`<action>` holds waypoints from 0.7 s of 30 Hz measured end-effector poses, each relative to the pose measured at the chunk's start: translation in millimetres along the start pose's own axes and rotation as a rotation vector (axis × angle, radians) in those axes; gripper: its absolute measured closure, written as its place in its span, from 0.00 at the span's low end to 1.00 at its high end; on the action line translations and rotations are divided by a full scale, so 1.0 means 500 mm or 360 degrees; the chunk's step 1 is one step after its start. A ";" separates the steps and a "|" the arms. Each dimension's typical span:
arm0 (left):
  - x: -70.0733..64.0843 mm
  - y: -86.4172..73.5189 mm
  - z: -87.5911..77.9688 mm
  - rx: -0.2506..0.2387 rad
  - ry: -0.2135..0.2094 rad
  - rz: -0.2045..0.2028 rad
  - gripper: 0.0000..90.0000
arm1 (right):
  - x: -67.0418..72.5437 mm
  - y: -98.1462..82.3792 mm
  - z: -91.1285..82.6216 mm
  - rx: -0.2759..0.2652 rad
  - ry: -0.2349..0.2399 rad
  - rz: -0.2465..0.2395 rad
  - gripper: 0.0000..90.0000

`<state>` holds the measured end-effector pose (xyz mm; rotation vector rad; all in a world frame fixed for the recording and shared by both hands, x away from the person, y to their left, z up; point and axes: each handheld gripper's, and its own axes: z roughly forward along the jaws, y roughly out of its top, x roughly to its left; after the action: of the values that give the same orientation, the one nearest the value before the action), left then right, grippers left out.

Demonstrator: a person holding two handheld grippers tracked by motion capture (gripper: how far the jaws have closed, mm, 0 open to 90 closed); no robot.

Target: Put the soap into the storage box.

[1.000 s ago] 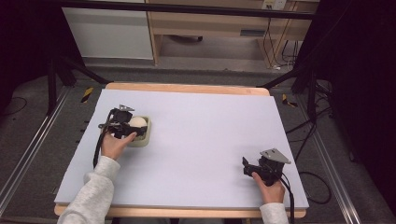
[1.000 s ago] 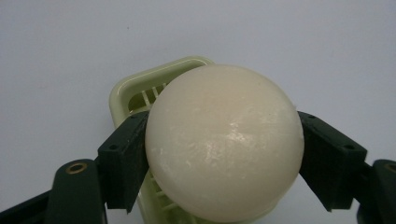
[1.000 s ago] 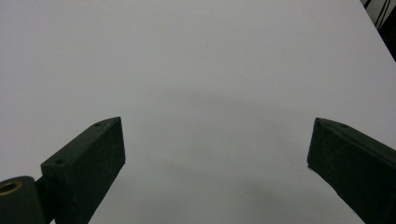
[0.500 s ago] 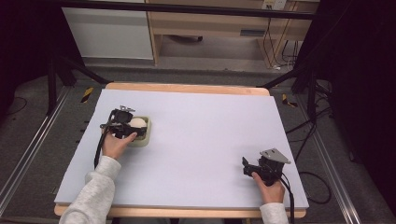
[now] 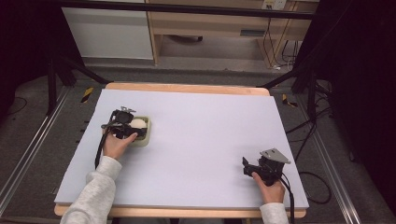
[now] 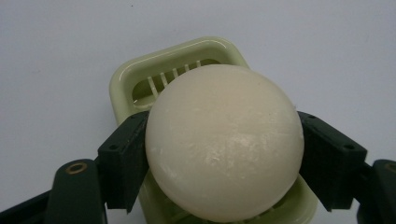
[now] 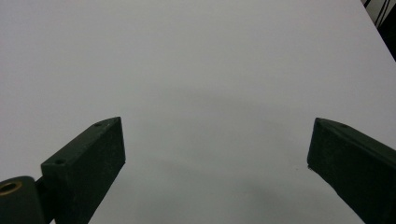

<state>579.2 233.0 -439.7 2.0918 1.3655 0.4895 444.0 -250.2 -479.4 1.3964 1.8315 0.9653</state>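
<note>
Right gripper [image 5: 251, 166] nearest, low at the near right corner of the table [image 5: 210, 140], held in the person's right hand [image 5: 271, 189]. Jaws stand wide apart, nothing between them but bare pale tabletop; in its own view the tips look to hover just above the surface, though contact cannot be judged.

Left gripper [image 5: 133, 130] farther off, toward the left side, well apart from the right. Jaws closed partway onto a cream soap ball [image 6: 224, 142], one black pad pressed on each flank. Ball sits over a pale green slotted soap dish [image 6: 163, 70]; whether it rests on the slats or hangs just clear is hidden by the ball itself. Dish's near end cut off at the frame edge.
</note>
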 end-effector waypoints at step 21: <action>-0.002 -0.003 0.006 0.0008 0.0035 0.0024 0.26 | 0.000 0.000 0.000 0.0002 0.0003 -0.0002 0.05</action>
<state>579.3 231.7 -443.0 2.1078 1.3656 0.5173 444.2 -250.1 -479.5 1.3956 1.8342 0.9652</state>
